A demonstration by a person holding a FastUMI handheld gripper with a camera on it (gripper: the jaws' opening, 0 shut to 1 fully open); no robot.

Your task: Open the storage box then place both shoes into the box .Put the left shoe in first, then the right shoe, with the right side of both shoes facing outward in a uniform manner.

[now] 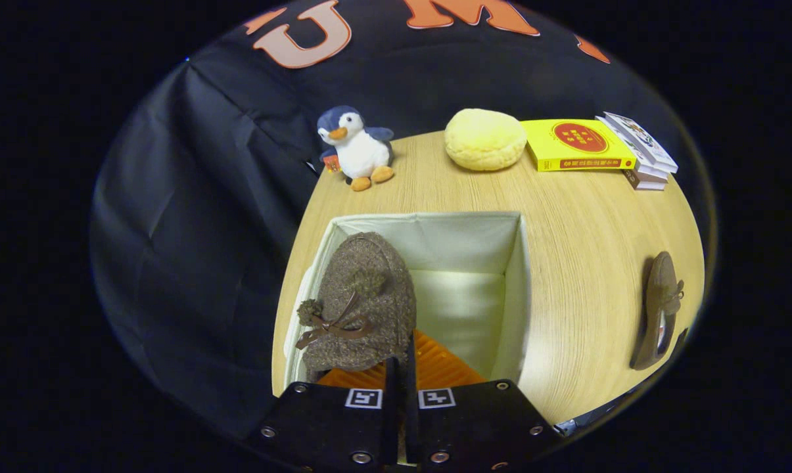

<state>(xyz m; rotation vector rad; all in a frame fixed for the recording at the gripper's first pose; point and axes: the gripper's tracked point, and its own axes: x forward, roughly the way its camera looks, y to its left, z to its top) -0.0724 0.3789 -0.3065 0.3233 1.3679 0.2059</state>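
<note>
Shoe held over the open storage box

Wooden table (586, 263) fills the middle of the frame; open storage box (517, 289) at lower centre; tweed shoe (363, 302) over the box's left side, the gripper (401, 368) pinching its rim, fingers nearly together; second shoe (660, 309) at right; yellow cushion (485, 139), books (576, 146) and penguin toy (357, 148) along the top.
</note>
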